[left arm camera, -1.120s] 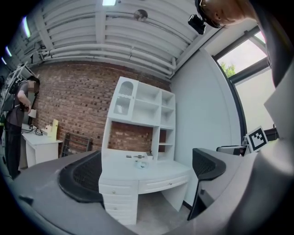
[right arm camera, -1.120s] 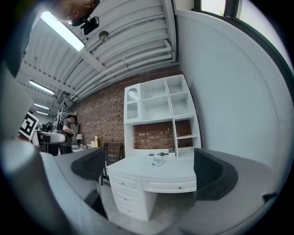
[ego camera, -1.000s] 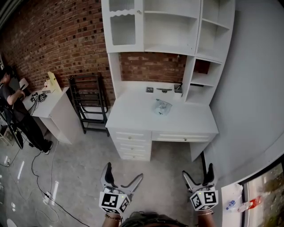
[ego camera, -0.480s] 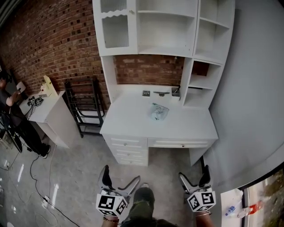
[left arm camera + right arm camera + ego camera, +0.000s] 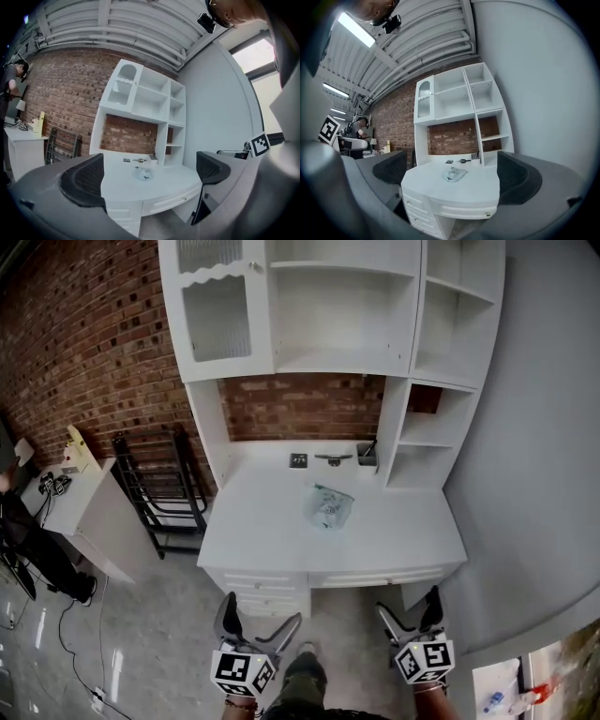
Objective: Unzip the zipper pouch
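While both are held low before the body, the left tool and right tool are seen released, jaws spread, with nothing gripped. Well ahead, the pouch is found flat near the middle of the surface, about midway between their lines. Neither tool is judged nearer, and its long axis cannot be told.

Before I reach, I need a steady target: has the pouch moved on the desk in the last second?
No. The pouch keeps its spot on the desk, just in front of the small items at its back.
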Action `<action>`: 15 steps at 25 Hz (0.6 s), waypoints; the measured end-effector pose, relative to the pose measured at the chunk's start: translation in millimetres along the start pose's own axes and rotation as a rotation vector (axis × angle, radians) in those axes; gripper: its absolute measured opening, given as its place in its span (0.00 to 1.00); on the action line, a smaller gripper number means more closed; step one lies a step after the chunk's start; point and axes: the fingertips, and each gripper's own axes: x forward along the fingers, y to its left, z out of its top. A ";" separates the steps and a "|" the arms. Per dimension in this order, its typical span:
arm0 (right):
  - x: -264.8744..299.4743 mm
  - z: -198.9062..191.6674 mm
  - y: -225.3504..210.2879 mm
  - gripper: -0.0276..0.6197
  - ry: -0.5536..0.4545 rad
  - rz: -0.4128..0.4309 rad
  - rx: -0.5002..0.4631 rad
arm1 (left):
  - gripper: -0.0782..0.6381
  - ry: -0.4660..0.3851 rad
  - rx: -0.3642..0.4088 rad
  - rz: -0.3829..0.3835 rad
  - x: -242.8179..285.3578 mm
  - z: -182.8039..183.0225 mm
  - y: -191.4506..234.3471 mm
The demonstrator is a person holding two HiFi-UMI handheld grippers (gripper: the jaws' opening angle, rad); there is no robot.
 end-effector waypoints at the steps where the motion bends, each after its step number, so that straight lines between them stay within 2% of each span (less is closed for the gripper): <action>1: 16.8 0.4 -3.0 0.93 0.004 -0.004 -0.002 | 0.91 0.003 -0.003 -0.006 15.6 0.8 6.5; 10: 159.3 5.4 -31.3 0.92 0.017 -0.050 -0.010 | 0.91 0.035 -0.030 -0.046 147.6 14.8 77.3; 15: 208.0 -6.2 -43.4 0.92 0.051 -0.070 -0.011 | 0.91 0.056 -0.048 -0.083 198.3 11.9 102.0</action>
